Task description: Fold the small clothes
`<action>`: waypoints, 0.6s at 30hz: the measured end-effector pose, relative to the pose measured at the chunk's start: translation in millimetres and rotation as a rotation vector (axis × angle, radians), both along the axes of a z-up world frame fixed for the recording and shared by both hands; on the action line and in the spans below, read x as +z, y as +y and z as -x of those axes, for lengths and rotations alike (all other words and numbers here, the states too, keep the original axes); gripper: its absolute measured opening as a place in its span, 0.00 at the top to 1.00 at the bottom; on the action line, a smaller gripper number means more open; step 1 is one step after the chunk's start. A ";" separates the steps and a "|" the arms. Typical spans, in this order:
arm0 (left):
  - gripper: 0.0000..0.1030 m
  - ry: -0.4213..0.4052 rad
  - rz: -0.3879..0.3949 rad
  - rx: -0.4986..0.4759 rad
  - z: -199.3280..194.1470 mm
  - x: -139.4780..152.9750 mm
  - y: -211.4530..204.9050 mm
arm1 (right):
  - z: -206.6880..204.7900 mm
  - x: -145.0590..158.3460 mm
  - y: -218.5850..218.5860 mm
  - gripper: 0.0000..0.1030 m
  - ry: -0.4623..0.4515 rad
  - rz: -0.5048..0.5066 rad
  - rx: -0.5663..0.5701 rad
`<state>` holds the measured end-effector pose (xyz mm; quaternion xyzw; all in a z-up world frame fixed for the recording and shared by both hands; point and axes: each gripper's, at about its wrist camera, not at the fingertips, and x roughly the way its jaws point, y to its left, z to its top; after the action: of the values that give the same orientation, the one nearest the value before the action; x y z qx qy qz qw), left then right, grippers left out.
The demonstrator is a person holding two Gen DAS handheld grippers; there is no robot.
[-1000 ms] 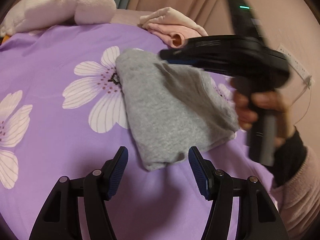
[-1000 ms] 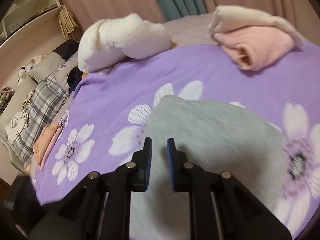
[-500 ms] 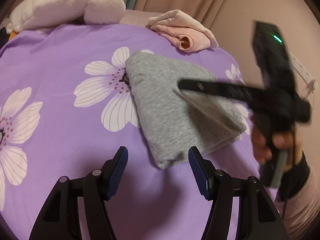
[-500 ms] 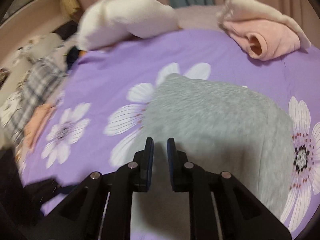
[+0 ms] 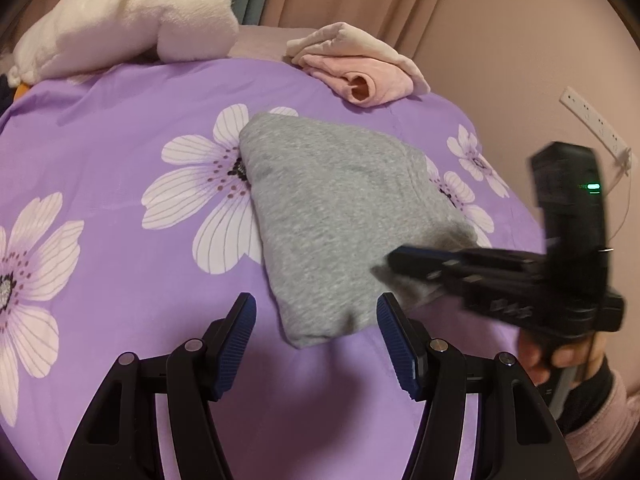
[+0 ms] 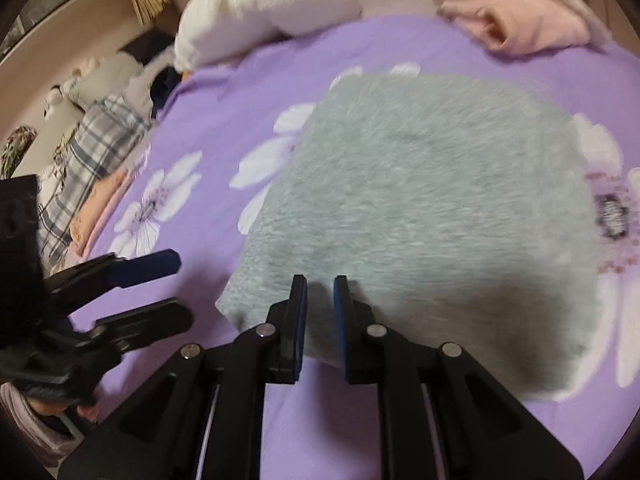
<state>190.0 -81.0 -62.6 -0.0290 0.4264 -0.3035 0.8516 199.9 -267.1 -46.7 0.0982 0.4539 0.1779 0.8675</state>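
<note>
Since a moment ago the right gripper point(image 5: 394, 260) has dropped from above the cloth to its near right corner, and its fingers point(image 6: 298, 312) are nearly closed with only a narrow slit between them; whether fabric sits in that slit I cannot tell. Nearest, the left gripper point(image 5: 316, 336) hovers with its fingers point(image 5: 240, 332) spread wide and holding nothing. Just ahead of them, the folded grey garment point(image 5: 336, 216) lies flat on the purple flowered bed cover point(image 5: 112, 152), its near edge between the two left fingertips. Farther beyond lies a folded pink and cream bundle point(image 5: 360, 72), and to its left a white plush pillow point(image 5: 128, 16).
</note>
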 end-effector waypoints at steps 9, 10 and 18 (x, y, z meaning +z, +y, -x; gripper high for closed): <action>0.40 -0.059 -0.020 -0.037 -4.4 8.3 -29.1 | 9.0 19.8 -56.6 0.85 -0.090 0.066 -0.194; 0.40 -0.061 -0.023 -0.041 -6.1 8.0 -34.2 | 7.0 14.6 -60.8 0.85 -0.074 0.066 -0.205; 0.40 -0.029 -0.103 -0.080 -19.8 -20.5 -64.2 | -1.4 -22.5 -75.3 0.89 0.030 0.040 -0.252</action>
<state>209.8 -145.3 -83.1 0.0365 0.4301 -0.3153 0.8451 201.4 -342.4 -69.2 0.1397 0.4542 0.0569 0.8780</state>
